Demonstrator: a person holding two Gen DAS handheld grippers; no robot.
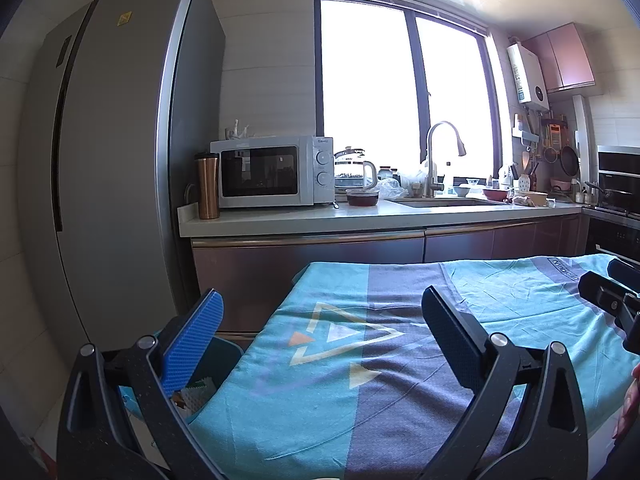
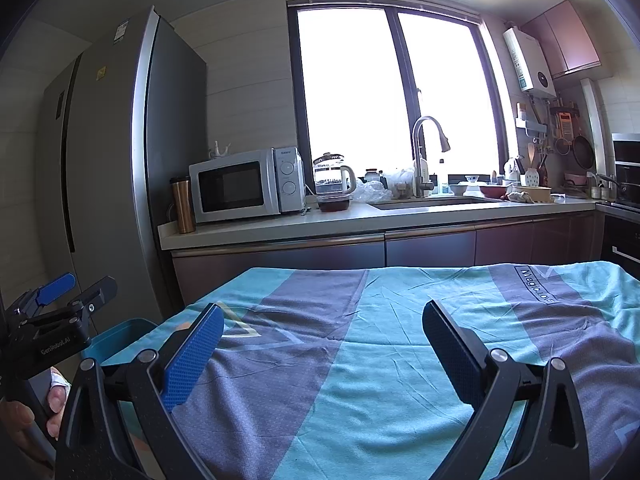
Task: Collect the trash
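Note:
My left gripper (image 1: 322,320) is open and empty above the left end of a table under a teal and purple cloth (image 1: 360,360). A blue bin (image 1: 216,356) stands beside the table's left edge, under my left finger, with crumpled paper trash (image 1: 192,394) inside it. My right gripper (image 2: 322,328) is open and empty above the middle of the same cloth (image 2: 380,360). The bin's rim (image 2: 120,334) shows at the left in the right wrist view, below the left gripper (image 2: 76,292). No trash shows on the cloth.
A kitchen counter (image 1: 380,216) runs behind the table with a microwave (image 1: 272,172), copper tumbler (image 1: 207,186), kettle (image 1: 354,170) and sink faucet (image 1: 434,156). A tall grey fridge (image 1: 120,160) stands at the left. An oven (image 1: 618,184) is at the right.

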